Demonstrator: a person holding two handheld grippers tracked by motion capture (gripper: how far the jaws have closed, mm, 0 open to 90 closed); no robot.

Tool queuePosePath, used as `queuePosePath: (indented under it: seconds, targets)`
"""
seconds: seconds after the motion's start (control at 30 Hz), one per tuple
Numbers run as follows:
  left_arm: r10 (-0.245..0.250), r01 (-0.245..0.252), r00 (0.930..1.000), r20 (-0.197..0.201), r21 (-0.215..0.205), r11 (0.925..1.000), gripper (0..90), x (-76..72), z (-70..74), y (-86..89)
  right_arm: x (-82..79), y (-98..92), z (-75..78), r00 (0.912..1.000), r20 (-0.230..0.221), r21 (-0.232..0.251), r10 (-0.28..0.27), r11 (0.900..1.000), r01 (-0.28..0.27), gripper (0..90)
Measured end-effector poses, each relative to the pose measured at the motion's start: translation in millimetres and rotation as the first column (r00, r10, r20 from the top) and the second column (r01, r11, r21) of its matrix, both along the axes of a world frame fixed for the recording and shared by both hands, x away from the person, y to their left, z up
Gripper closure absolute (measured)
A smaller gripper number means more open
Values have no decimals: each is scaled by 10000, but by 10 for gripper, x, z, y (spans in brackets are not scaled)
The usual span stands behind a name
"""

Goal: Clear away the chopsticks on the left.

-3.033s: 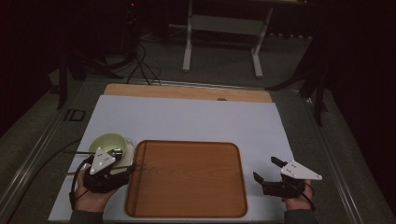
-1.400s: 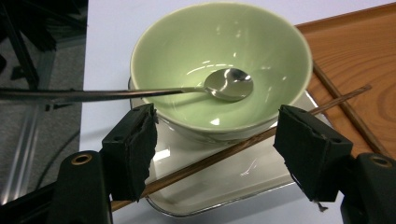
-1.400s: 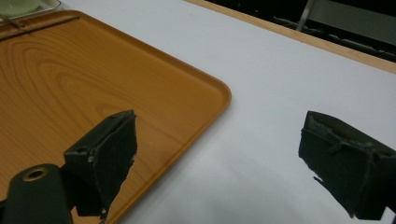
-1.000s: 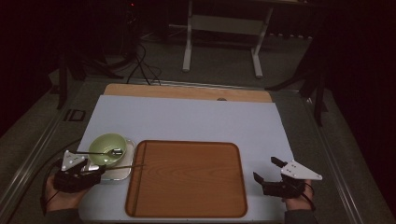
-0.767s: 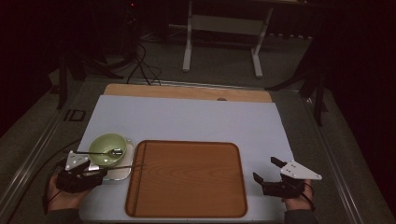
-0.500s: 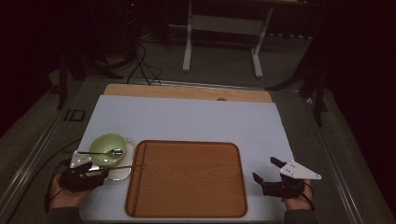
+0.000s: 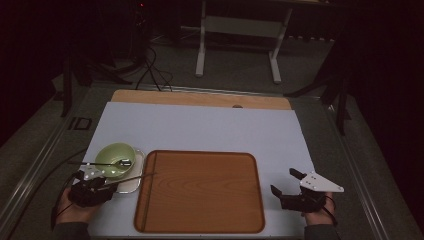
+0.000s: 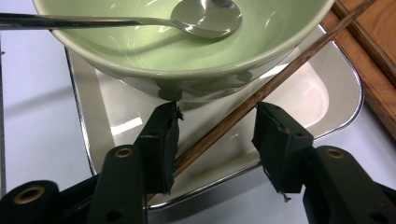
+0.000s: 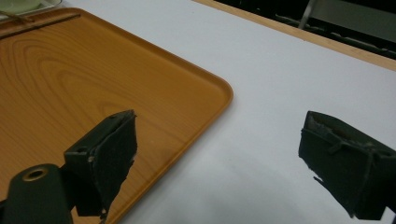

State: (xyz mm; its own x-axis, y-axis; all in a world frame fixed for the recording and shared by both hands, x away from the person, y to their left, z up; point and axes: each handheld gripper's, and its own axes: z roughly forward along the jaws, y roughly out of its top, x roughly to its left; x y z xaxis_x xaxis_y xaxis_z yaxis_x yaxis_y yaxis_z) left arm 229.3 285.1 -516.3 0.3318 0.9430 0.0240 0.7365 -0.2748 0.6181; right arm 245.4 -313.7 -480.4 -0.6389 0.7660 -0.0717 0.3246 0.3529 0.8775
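At the lower left of the high view the left tongs (image 7: 102, 184) sit at the near edge of the steel tray (image 7: 131, 184); three seconds ago they lay over the bowl (image 7: 114, 154) and hid part of it, and since then the hand (image 7: 75, 210) has drawn back toward the bottom left, then crept slightly rightward over the last second; the green bowl now shows whole, standing on the steel tray, with the spoon (image 7: 102, 163) resting in it, handle pointing left past the rim.

In the left gripper view the tongs (image 8: 215, 140) are spread, and the chopstick (image 8: 261, 93) runs diagonally through the gap between the jaws, close against the left pad (image 8: 161, 144) and apart from the right one; it lies across the tray (image 8: 336, 79) below the bowl (image 8: 187, 56), its far end reaching the wooden tray (image 8: 373, 88) at the upper right; the spoon (image 8: 205, 16) bowl sits at the top centre.

The wooden tray (image 7: 200, 192) fills the lower middle of the high view on the white bench (image 7: 200, 130), unchanged from before; the chopstick (image 7: 131, 178) tip overlaps its left rim.

At the lower right the right tongs (image 7: 283, 183) rest on the bench just beside the wooden tray, where they were three seconds ago; in the right gripper view they (image 9: 219, 154) are spread wide, the left jaw over the tray's (image 9: 70, 79) corner, the right over bare bench (image 9: 280, 74).
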Motion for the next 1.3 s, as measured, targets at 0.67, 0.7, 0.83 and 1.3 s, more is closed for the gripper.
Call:
queuePosePath:
  seconds: [0.67, 0.7, 0.83, 1.3]
  targets:
    - [-773, 768, 9969, 141, 324, 9965, 690, -61, 61, -148, 2, 3, -5, 9999, -70, -33, 73, 10000, -73, 109]
    - [-874, 870, 9961, 96, 374, 9955, 693, -46, 60, -174, 3, 4, -5, 9999, -70, -24, 76, 10000, -76, 109]
    - [-1190, 1185, 9929, 61, 554, 9914, 702, -7, 53, -256, 5, 8, -7, 9999, -97, -49, 85, 10000, -85, 109]
    - [-1835, 1798, 9828, 187, 1255, 9757, 830, 99, 53, -519, 14, 19, -15, 9998, -171, -99, 134, 9999, -136, 132]
